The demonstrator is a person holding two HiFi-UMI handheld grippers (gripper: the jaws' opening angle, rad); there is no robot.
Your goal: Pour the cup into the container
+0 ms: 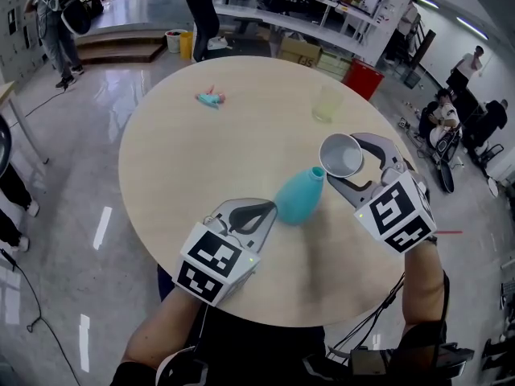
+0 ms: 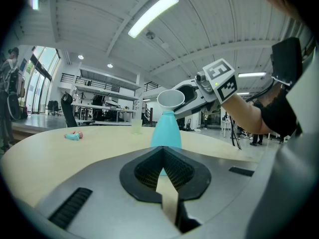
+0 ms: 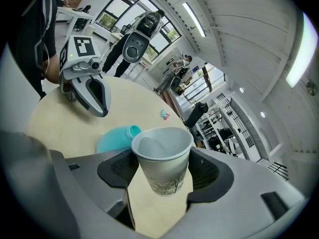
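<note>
A teal, narrow-necked container (image 1: 299,197) stands near the middle of the round wooden table (image 1: 201,159). My right gripper (image 1: 348,164) is shut on a white paper cup (image 1: 341,154), held just right of and above the container's mouth (image 1: 317,172). In the right gripper view the cup (image 3: 162,158) sits between the jaws, its inside white, with the container (image 3: 115,137) behind it. My left gripper (image 1: 256,212) rests low on the table, shut and holding nothing, its tip close to the container's base. From the left gripper view the cup (image 2: 171,98) hangs tilted over the container (image 2: 165,131).
A pale green translucent cup (image 1: 327,103) stands at the table's far right. A small teal and pink object (image 1: 211,97) lies at the far left. Around the table are a glossy floor, a red bin (image 1: 363,79), boxes, desks and several people.
</note>
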